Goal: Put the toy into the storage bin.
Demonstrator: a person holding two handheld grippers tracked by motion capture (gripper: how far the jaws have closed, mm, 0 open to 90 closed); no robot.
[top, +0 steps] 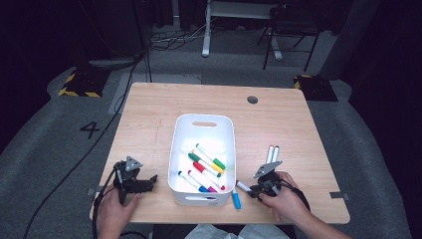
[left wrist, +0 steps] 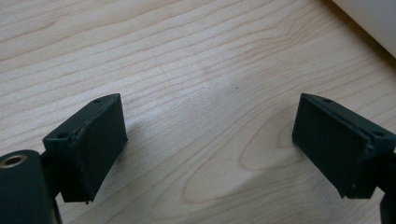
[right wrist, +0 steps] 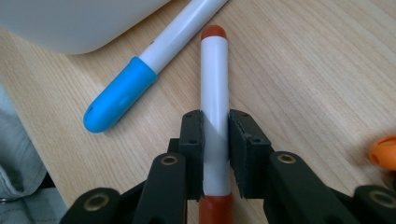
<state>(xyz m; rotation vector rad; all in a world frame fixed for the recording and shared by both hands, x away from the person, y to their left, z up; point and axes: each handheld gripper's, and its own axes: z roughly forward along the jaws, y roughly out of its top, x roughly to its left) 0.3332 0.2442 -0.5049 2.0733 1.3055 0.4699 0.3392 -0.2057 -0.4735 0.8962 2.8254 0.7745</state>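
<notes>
My right gripper (right wrist: 215, 126) is shut on a white marker with red ends (right wrist: 214, 84), which lies on the wooden table; its pads press both sides of the barrel. In the high view this gripper (top: 256, 190) sits by the front right corner of the white bin (top: 204, 119), with the marker (top: 244, 186) pointing toward the bin. A blue-capped marker (right wrist: 121, 95) lies just left of the held one, against the bin (right wrist: 70, 23). My left gripper (left wrist: 210, 135) is open over bare wood, with nothing between its jaws; it (top: 149, 181) rests left of the bin.
Several coloured markers (top: 206, 167) lie inside the bin. Two more white markers (top: 272, 154) lie side by side right of it. The blue-capped marker (top: 236, 199) lies at the bin's front right corner. An orange cap (right wrist: 383, 151) shows at the right edge. The table's front edge is close.
</notes>
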